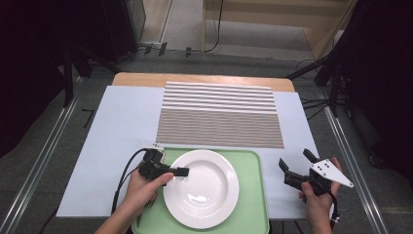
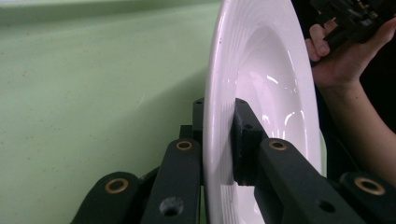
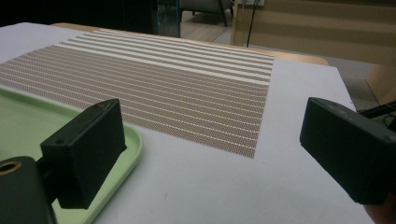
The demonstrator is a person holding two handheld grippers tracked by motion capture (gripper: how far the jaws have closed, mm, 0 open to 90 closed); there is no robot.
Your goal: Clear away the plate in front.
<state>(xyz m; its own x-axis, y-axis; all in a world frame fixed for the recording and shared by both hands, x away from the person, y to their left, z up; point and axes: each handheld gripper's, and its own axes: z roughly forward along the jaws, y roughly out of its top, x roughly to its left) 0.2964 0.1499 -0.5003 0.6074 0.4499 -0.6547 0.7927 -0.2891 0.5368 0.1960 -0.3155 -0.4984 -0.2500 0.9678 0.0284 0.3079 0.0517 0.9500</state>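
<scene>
A white deep plate [image 1: 201, 187] lies on a green tray [image 1: 251, 163] at the table's near edge. My left gripper [image 1: 181, 171] is shut on the plate's left rim. In the left gripper view the plate [image 2: 261, 70] stands edge-on, its rim pinched by the left gripper [image 2: 219, 128], one black pad under it and one on top, with the tray [image 2: 93, 93] behind. My right gripper [image 1: 295, 160] hangs open to the right of the tray, nothing in it. In the right gripper view the right gripper [image 3: 219, 154] has wide-apart pads [image 3: 88, 154] above the white sheet.
A brown and white striped placemat [image 1: 219, 114] lies beyond the tray on a white sheet [image 1: 117, 136] that covers the wooden table [image 1: 146, 78]. The placemat [image 3: 154, 88] and a corner of the tray [image 3: 28, 121] lie ahead of the right gripper. Dark stands flank the table.
</scene>
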